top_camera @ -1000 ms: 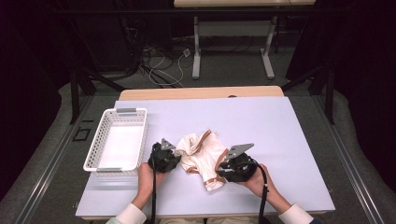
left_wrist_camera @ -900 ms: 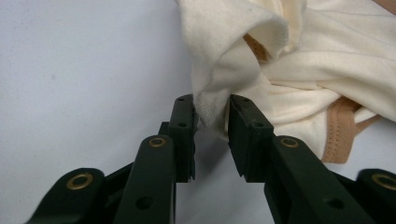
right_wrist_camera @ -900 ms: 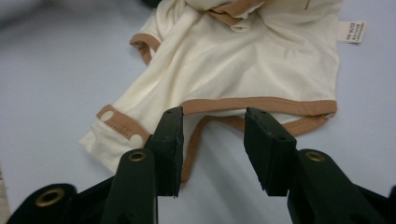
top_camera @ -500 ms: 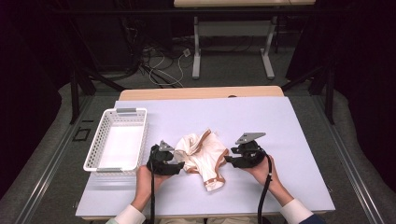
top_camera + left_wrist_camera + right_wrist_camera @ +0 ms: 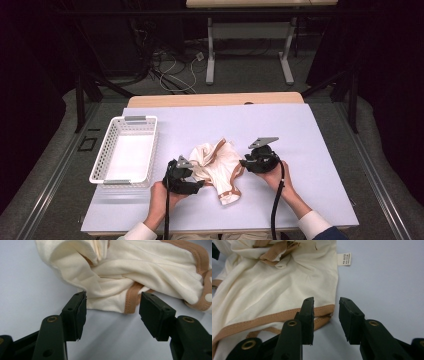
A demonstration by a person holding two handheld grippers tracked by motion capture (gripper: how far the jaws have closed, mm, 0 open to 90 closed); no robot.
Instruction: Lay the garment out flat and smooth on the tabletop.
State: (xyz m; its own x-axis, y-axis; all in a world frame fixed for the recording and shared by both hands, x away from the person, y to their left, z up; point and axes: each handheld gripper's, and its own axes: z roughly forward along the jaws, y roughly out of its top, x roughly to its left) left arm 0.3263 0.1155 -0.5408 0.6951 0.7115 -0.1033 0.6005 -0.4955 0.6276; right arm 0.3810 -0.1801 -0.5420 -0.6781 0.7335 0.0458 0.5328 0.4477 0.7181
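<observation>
A crumpled cream garment with tan trim lies on the lavender table between both grippers. My left gripper points at its front left edge. In the left gripper view, the left gripper is open, its jaws wide apart just short of the cream garment and its tan band. My right gripper sits at the garment's right side. In the right gripper view, the right gripper is open with a narrower gap over the tan-hemmed corner of the garment. A small white label sticks out from the cloth's edge.
A white plastic basket stands at the table's left, with nothing in it. A wooden strip runs along the far edge. Bare table surface lies to the right of the garment and behind it. Cables and another table's legs are on the floor beyond.
My right gripper has moved away from the front edge, up along the garment's right side. The left gripper shifted slightly toward the front. The garment's lower end now lies stretched toward the front.
</observation>
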